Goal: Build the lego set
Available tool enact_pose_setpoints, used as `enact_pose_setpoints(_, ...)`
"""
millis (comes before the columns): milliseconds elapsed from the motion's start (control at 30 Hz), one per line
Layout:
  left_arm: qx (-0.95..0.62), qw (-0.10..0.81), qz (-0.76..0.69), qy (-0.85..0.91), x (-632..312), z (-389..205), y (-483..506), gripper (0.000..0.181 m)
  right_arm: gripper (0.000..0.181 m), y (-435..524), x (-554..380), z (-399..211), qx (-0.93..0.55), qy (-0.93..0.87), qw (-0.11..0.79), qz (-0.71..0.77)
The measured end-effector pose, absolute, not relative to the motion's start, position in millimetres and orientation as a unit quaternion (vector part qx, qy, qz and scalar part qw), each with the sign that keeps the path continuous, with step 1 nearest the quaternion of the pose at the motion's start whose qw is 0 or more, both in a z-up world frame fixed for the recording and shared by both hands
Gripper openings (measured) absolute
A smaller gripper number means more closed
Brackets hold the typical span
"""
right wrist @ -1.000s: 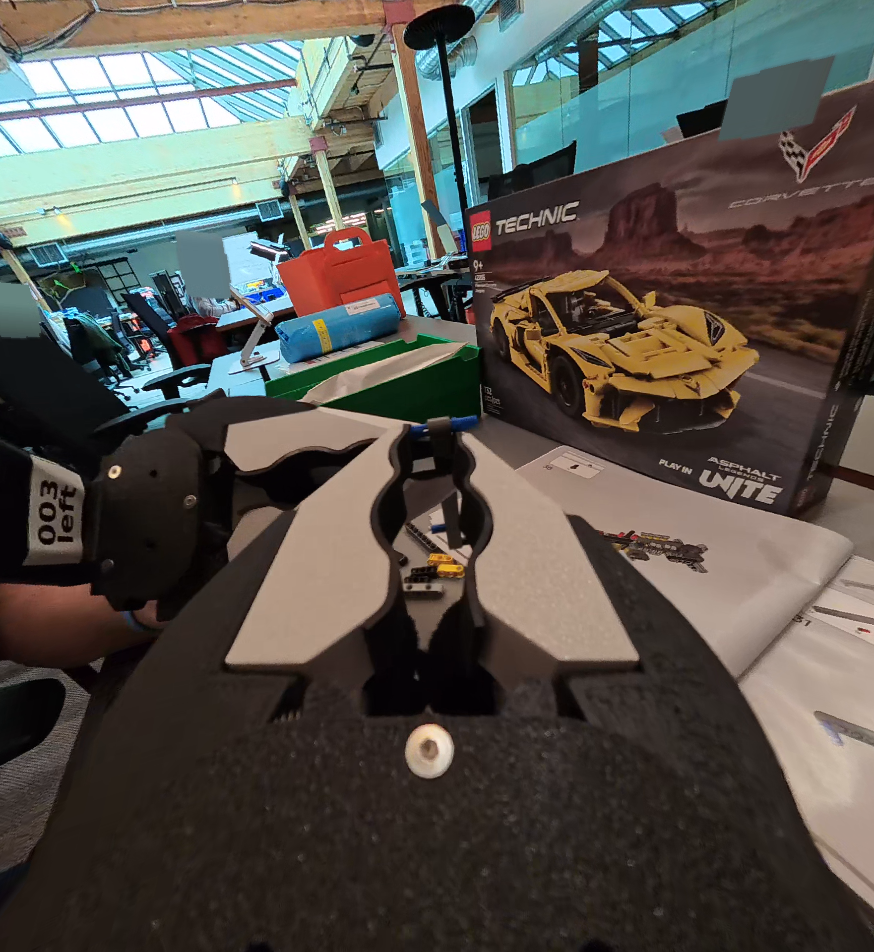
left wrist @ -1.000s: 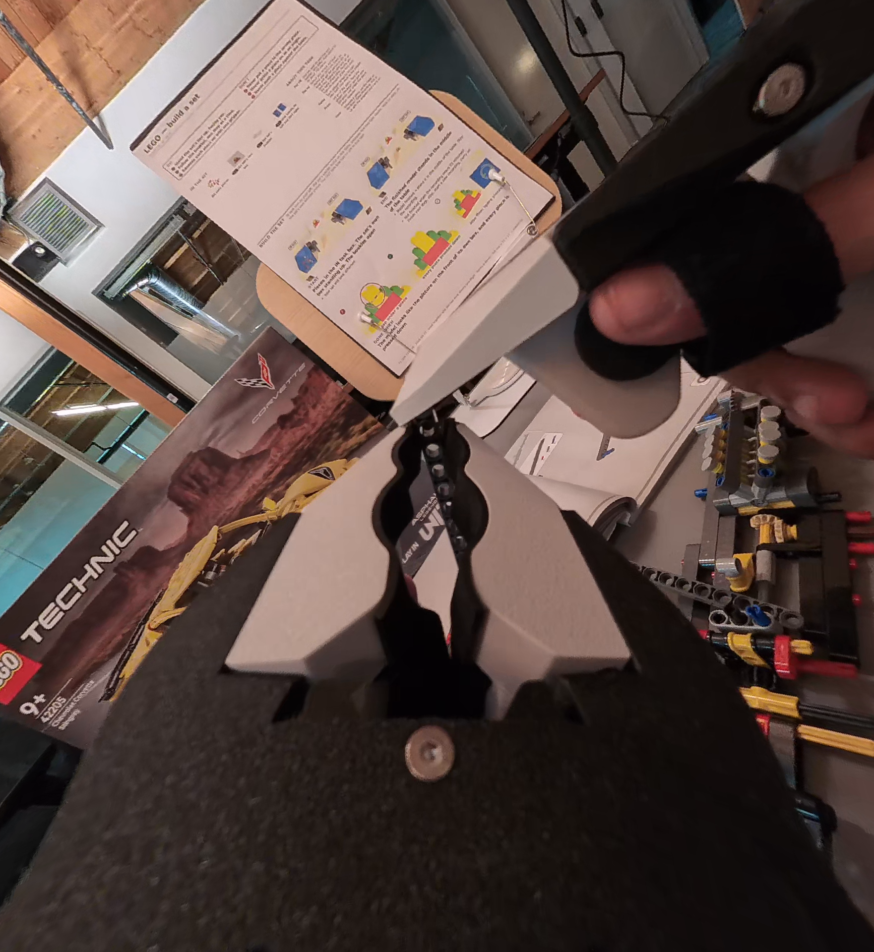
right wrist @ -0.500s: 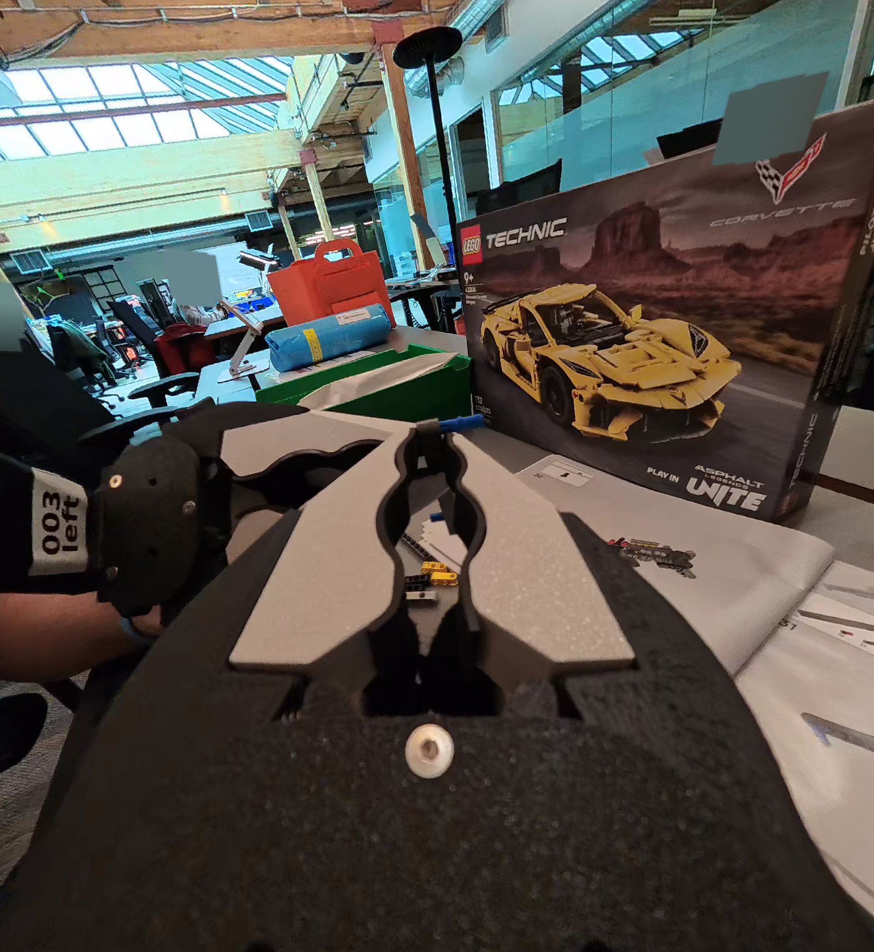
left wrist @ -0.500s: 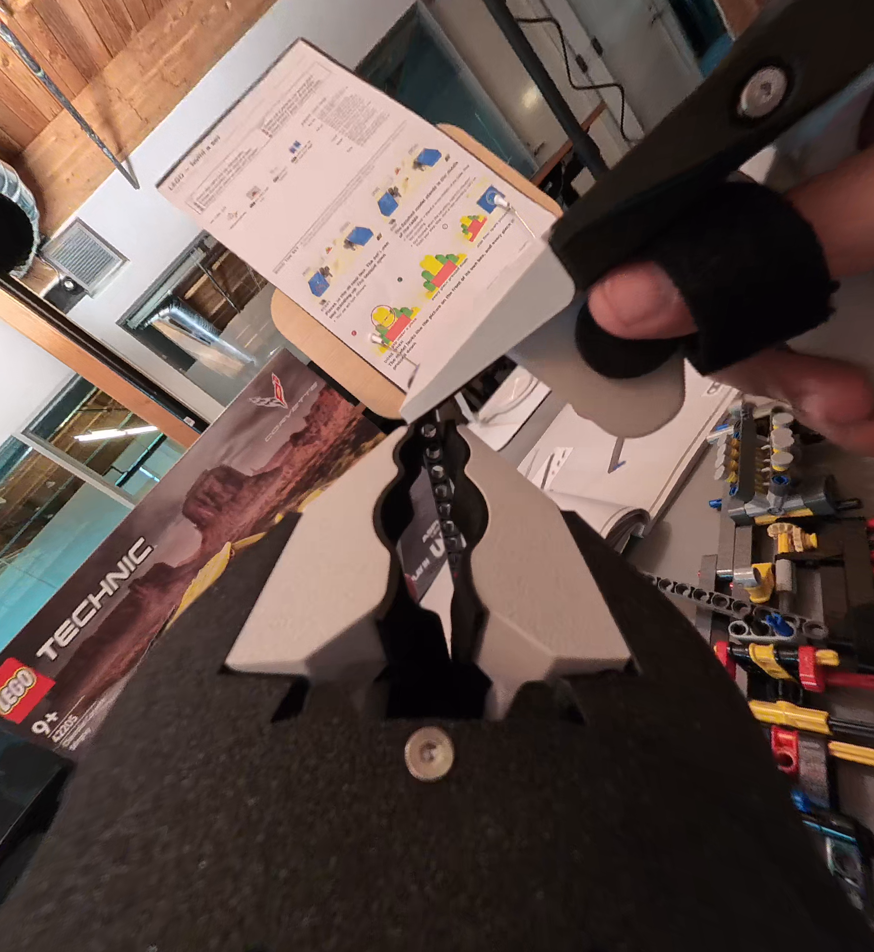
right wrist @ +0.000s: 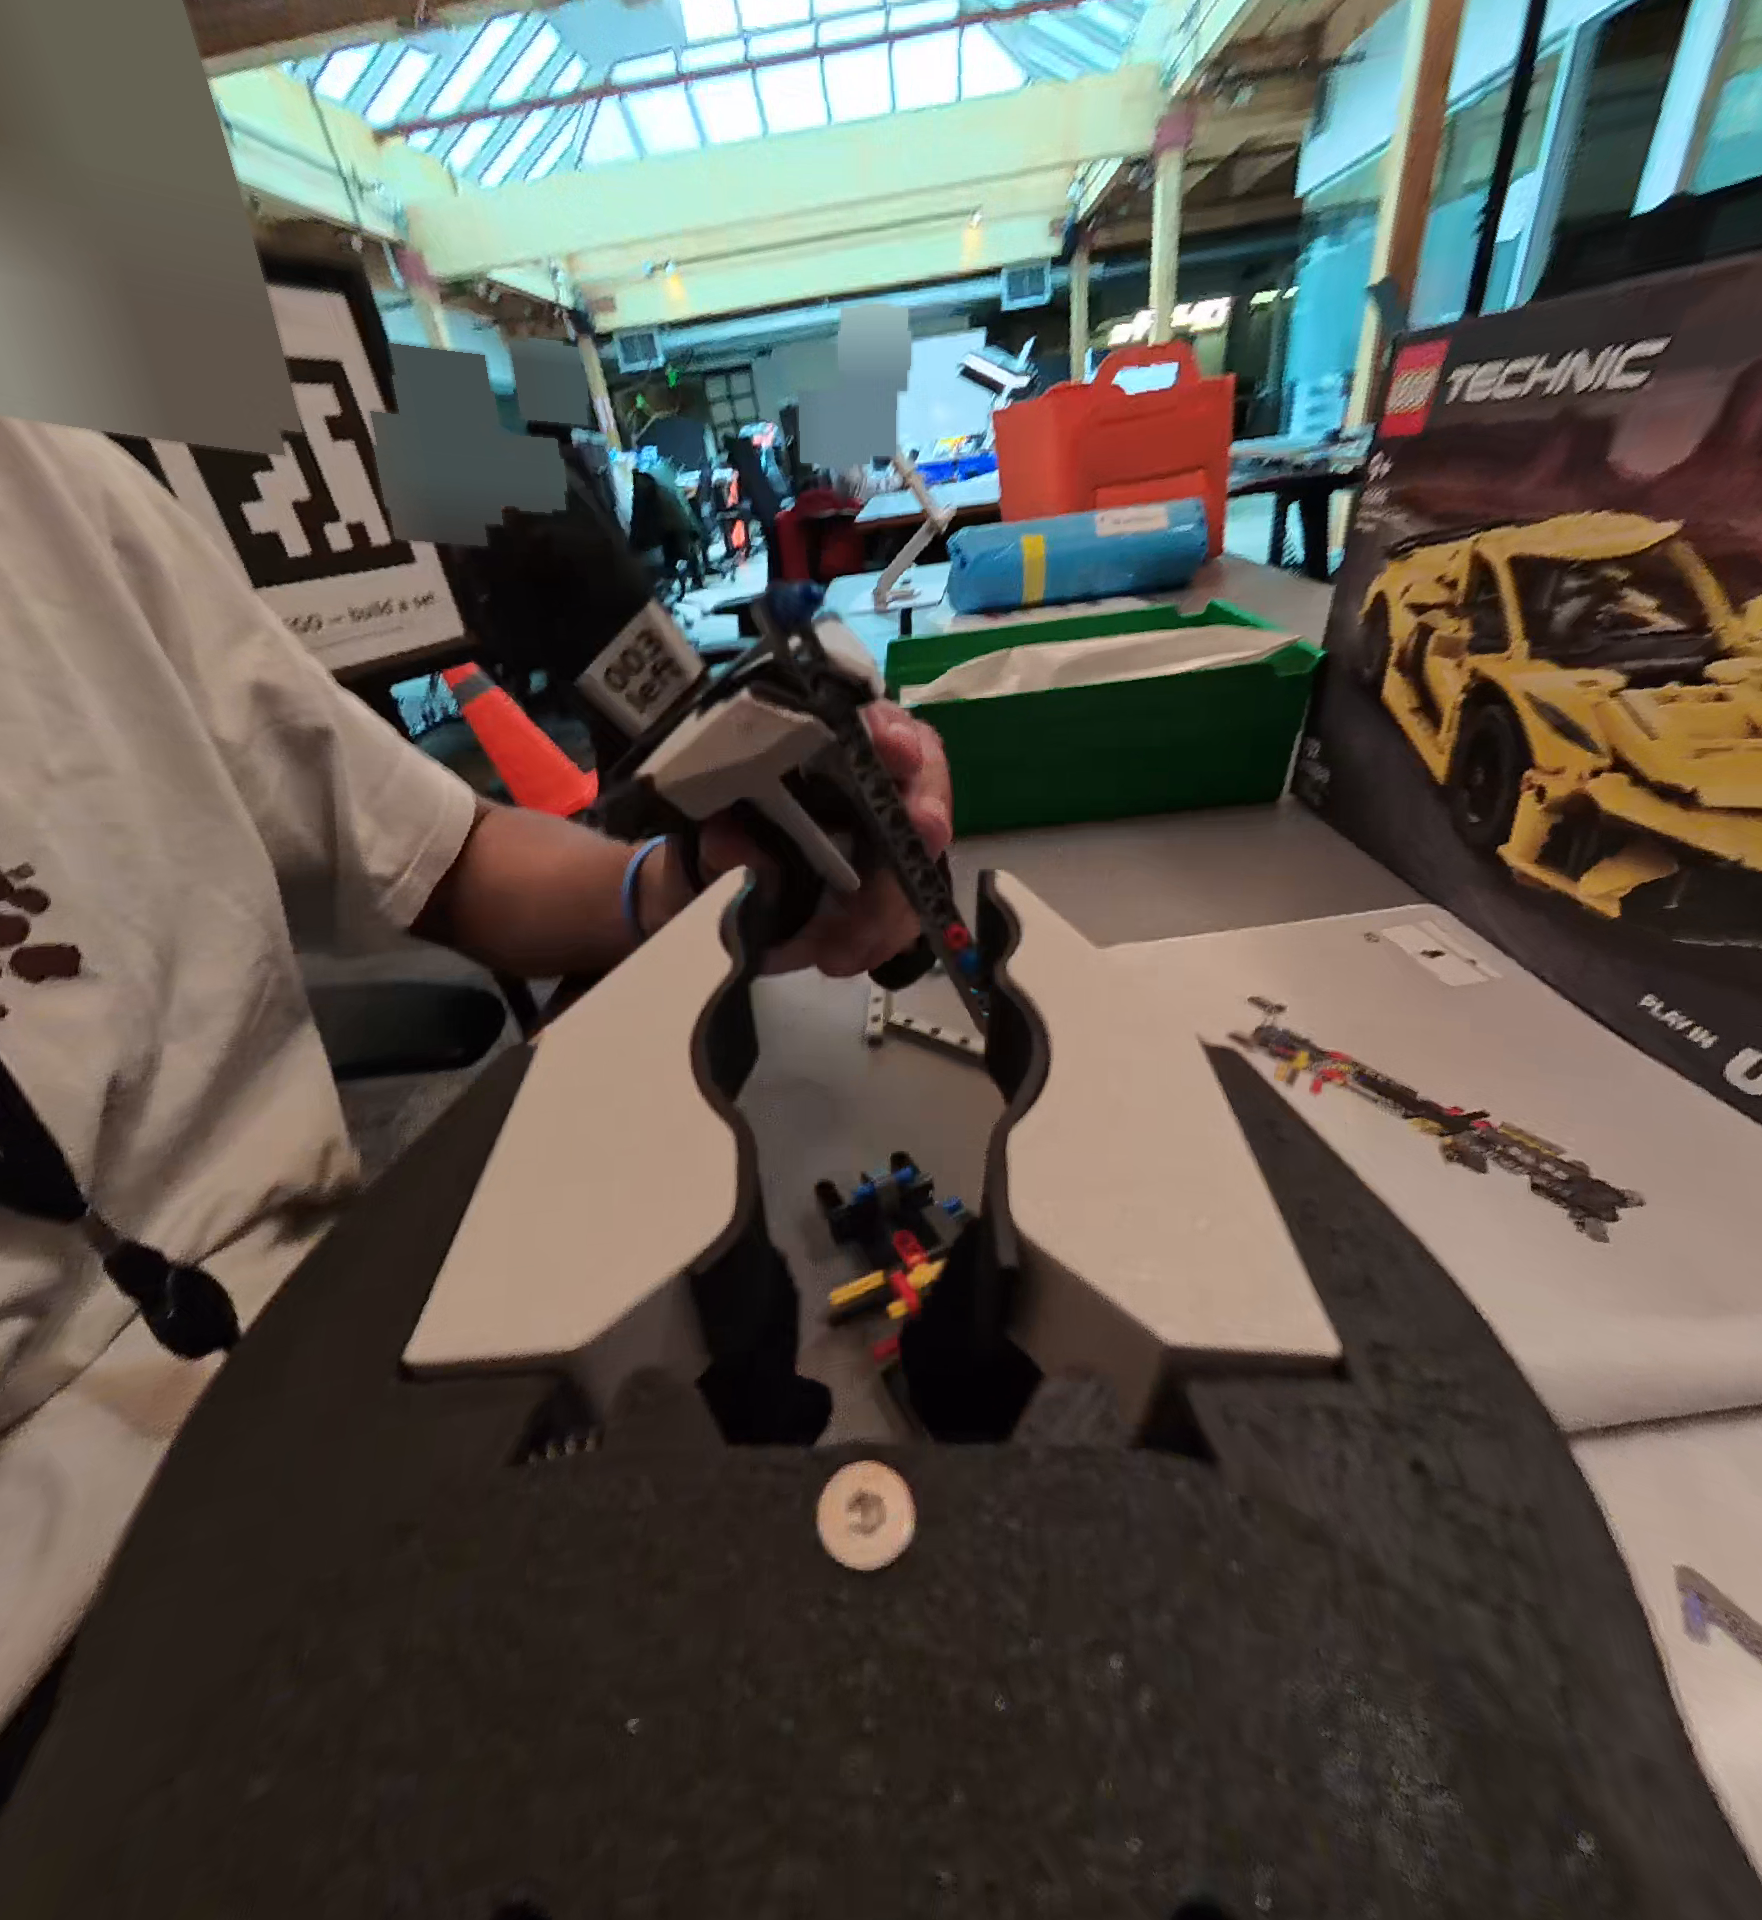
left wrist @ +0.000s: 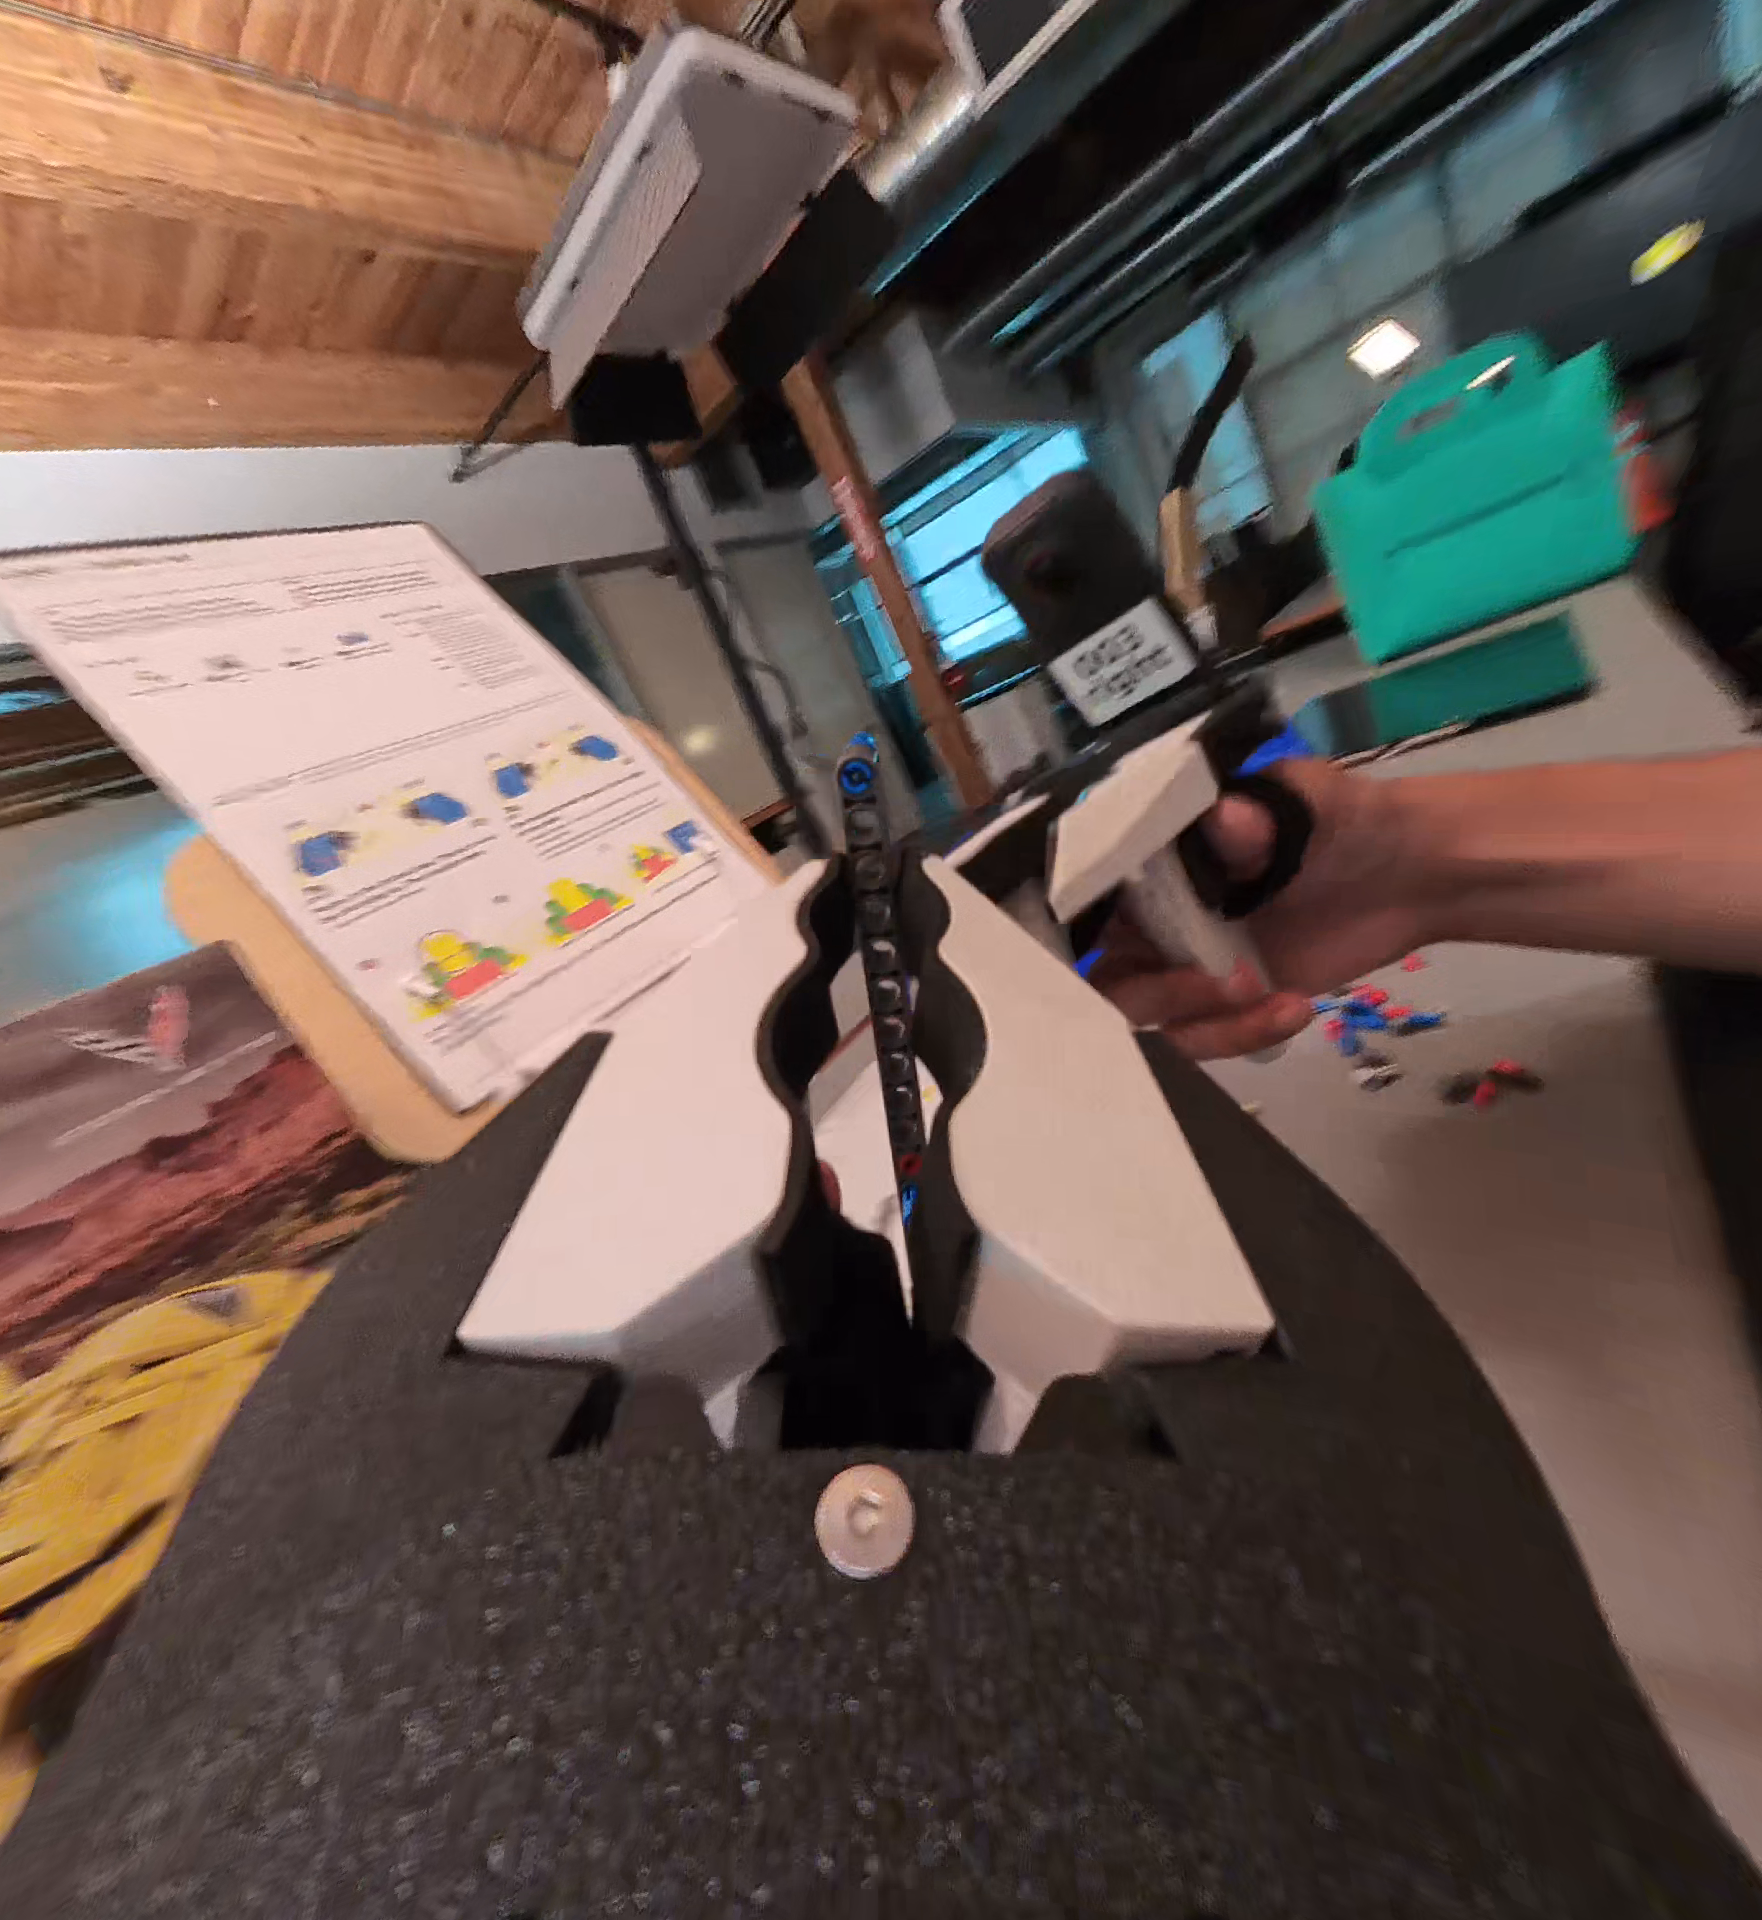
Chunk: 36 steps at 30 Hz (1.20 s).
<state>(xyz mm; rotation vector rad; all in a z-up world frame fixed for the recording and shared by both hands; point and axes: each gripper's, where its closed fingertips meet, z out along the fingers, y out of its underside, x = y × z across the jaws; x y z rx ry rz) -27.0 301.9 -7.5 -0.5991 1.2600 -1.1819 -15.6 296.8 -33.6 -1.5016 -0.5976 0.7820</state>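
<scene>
Early assembly stage. Left gripper (left wrist: 872,883) clamps a long black beam (left wrist: 885,997) carrying blue and red pins; right gripper (right wrist: 861,914) stands wide and empty above a small sub-assembly (right wrist: 887,1236) on the table (right wrist: 1168,883). Loose pins (left wrist: 1376,1023) lie far right; most building remains.

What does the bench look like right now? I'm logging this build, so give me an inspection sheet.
Surface: grey table, open instruction booklet on it.
Job's things: long black beam; small sub-assembly on the table.
Clutter: loose red and blue pieces; set box; green tray.
Grippers: left gripper shut on the beam; right gripper open, empty.
Cables: nothing seen.
Surroundings: open workshop; instruction sheet on a stand.
</scene>
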Motion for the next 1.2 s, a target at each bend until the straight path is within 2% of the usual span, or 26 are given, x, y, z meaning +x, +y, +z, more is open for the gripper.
enact_pose_setpoints(133,-0.254,0.532,-0.603,0.537,-33,-4,288,0.007,0.036,300,-31,-45,-0.660,-0.301,0.621,0.297)
enact_pose_setpoints(267,-0.255,0.495,-0.640,0.530,-35,-3,284,0.006,0.008,296,-39,-42,-0.650,-0.322,0.631,0.275)
enact_pose_setpoints(467,-0.278,0.484,-0.620,0.551,-29,-13,291,0.007,0.007,298,-23,-47,-0.680,-0.331,0.620,0.209)
enact_pose_setpoints(600,-0.320,0.468,-0.585,0.580,-18,-30,301,0.014,0.007,303,10,-59,-0.712,-0.364,0.600,0.026)
enact_pose_setpoints(700,-0.367,0.459,-0.533,0.609,-7,-53,317,0.027,0.007,305,79,-69,-0.733,-0.359,0.544,-0.196)
enact_pose_setpoints(800,-0.398,0.452,-0.525,0.602,-2,-60,328,0.027,0.007,293,138,-85,-0.740,-0.333,0.499,-0.304)
enact_pose_setpoints(1000,-0.471,0.392,-0.547,0.571,4,-70,338,0.030,0.007,272,181,-125,-0.775,-0.257,0.480,-0.321)
enact_pose_setpoints(1200,-0.533,0.315,-0.576,0.534,6,-78,350,0.032,0.007,270,216,-152,-0.814,-0.233,0.405,-0.346)
